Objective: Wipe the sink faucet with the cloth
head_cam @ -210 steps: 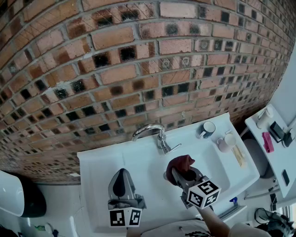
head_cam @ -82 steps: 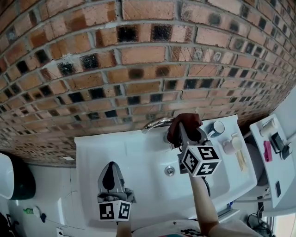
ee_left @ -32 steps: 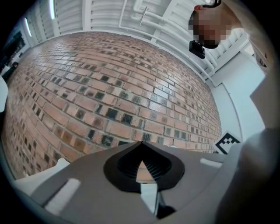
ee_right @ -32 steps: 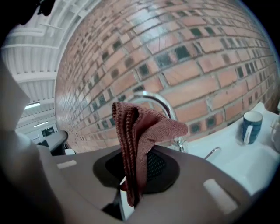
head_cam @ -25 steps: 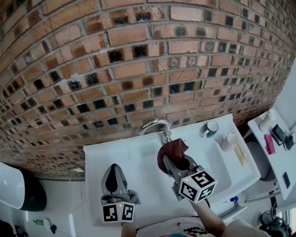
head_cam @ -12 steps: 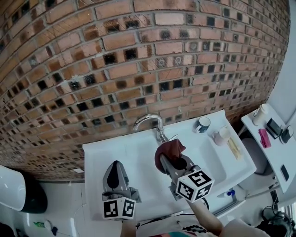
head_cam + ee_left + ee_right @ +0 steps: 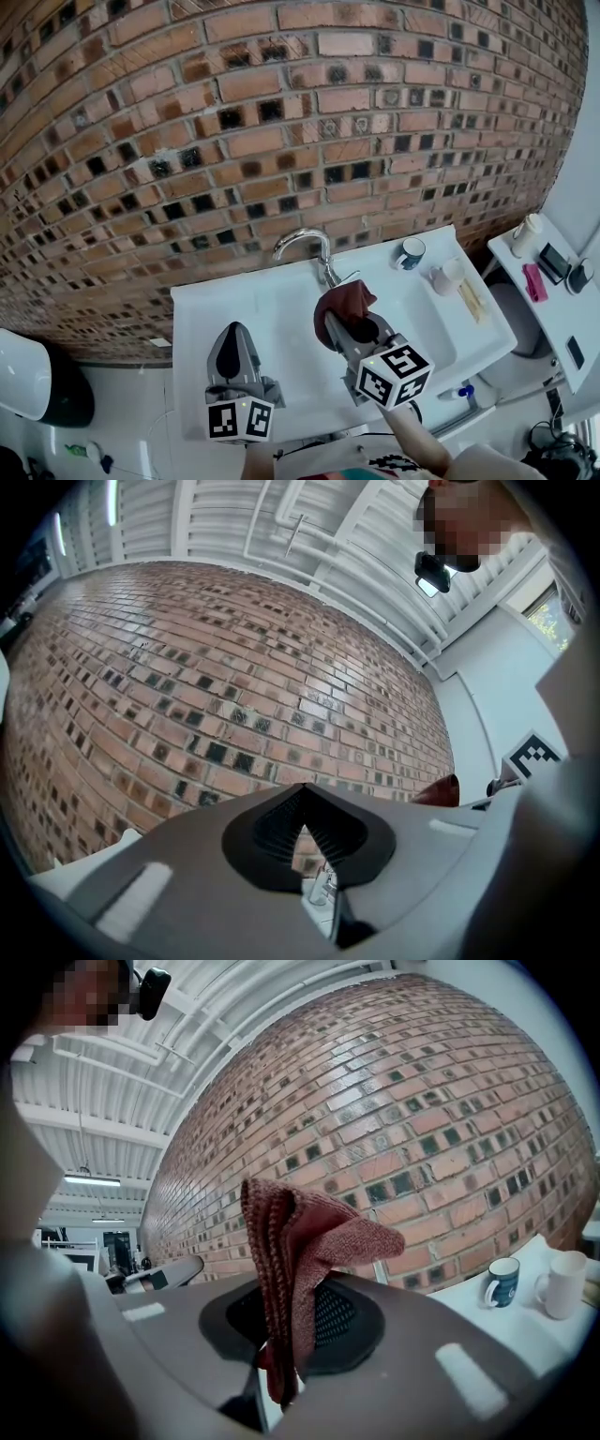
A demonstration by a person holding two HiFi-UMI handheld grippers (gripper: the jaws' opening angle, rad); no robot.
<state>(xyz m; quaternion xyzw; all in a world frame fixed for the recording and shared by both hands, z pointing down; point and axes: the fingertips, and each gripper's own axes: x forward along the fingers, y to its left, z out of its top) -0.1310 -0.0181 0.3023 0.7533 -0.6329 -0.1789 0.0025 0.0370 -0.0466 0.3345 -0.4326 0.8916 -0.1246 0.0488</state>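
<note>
A chrome faucet (image 7: 305, 246) arches over the back rim of a white sink (image 7: 281, 314) below a brick wall. My right gripper (image 7: 349, 323) is shut on a dark red knitted cloth (image 7: 343, 304), held over the basin just in front of the faucet's base. In the right gripper view the cloth (image 7: 300, 1269) stands up from between the closed jaws. My left gripper (image 7: 232, 349) hovers over the sink's left part, shut with nothing in it; in the left gripper view (image 7: 302, 829) its tips meet.
A dark blue mug (image 7: 409, 253), a pale cup (image 7: 442, 277) and a flat yellowish item (image 7: 472, 300) sit on the sink's right ledge. A white shelf (image 7: 553, 309) with small items stands at far right. A black-and-white bin (image 7: 33, 384) is at left.
Since 3.3 s ago the right gripper with the cloth has come down off the faucet toward me. Over the last second little has moved; the view shifted slightly.
</note>
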